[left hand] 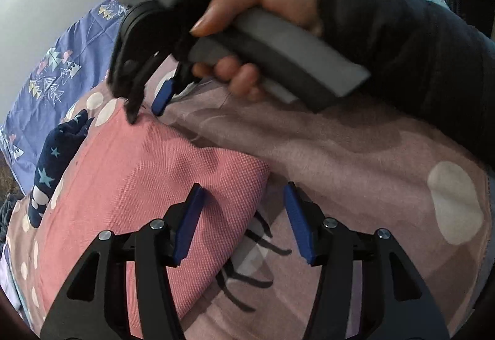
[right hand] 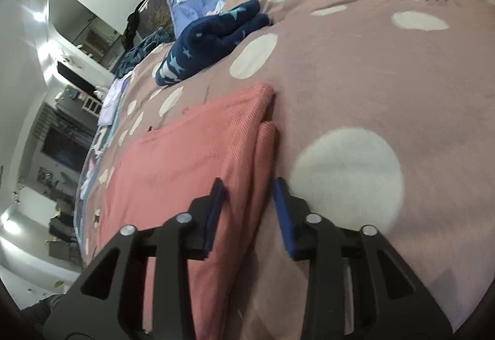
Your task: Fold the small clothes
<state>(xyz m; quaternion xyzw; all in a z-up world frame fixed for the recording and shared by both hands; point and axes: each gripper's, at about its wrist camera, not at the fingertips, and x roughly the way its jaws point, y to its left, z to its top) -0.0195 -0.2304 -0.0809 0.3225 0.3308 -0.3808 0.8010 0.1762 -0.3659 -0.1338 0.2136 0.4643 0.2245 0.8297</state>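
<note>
Left wrist view: mauve bed blanket with large white dots (left hand: 355, 154) fills most of the scene. On the blanket lies the folded pink knitted garment (left hand: 148, 173), its folded edge running along the middle of the blanket. Past the far end of the pink garment rests a navy blue garment with pale star print (left hand: 58, 151), bunched up. Beyond the blanket, a blue bedsheet with triangle pattern (left hand: 71, 49) is visible.

Left gripper (left hand: 244, 217): jaws spread wide, straddling the near corner of the pink garment, nothing clamped. Right gripper (left hand: 148, 105), held in the right hand (left hand: 256, 18), sits at the far corner of the pink garment; motion blur obscures its tips there.

Right wrist view: right gripper (right hand: 249, 210) jaws are parted, one blue pad (right hand: 215, 210) over the pink garment (right hand: 191, 154), apparently gripping nothing.
</note>
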